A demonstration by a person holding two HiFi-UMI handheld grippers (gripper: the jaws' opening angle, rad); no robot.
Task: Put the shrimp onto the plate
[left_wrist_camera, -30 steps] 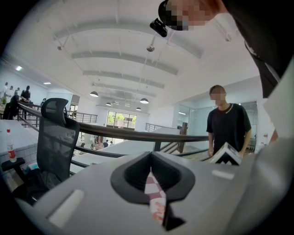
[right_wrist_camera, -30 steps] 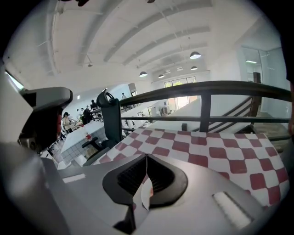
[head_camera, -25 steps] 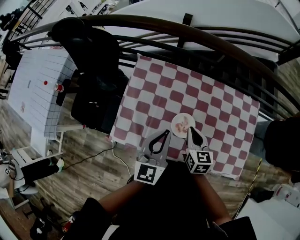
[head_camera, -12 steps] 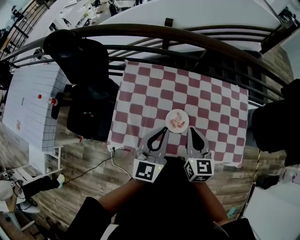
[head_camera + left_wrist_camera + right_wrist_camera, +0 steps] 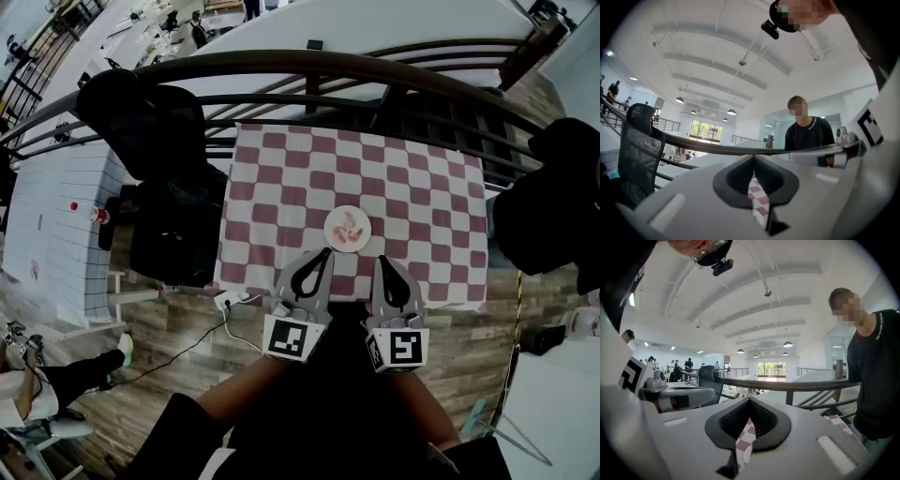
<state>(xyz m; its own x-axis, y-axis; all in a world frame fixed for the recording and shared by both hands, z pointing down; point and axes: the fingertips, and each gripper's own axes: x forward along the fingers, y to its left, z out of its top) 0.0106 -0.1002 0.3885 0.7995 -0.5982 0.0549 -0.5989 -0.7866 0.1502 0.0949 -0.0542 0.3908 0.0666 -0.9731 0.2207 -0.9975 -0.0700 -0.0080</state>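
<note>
A small white plate (image 5: 331, 233) rests on the red-and-white checked tablecloth (image 5: 412, 197), close to the table's near edge. Pink shrimp (image 5: 349, 226) lie on the plate. My left gripper (image 5: 323, 252) hovers just in front of the plate on its left side, jaws closed tip to tip with nothing between them. My right gripper (image 5: 382, 261) is held in front of the plate on its right side, also shut and empty. In the left gripper view (image 5: 753, 161) and the right gripper view (image 5: 750, 402), only a strip of checked cloth shows between the jaws.
A curved black railing (image 5: 309, 66) runs behind the table. A black office chair (image 5: 150, 127) stands at the left, by a white gridded table (image 5: 56, 216). A person in black (image 5: 553, 206) stands at the right. A cable and socket (image 5: 230, 300) lie on the wooden floor.
Both grippers have drawn back a little from the plate toward the table's near edge. The head view has shifted, so the table sits further left and higher. The shrimp stay on the plate.
</note>
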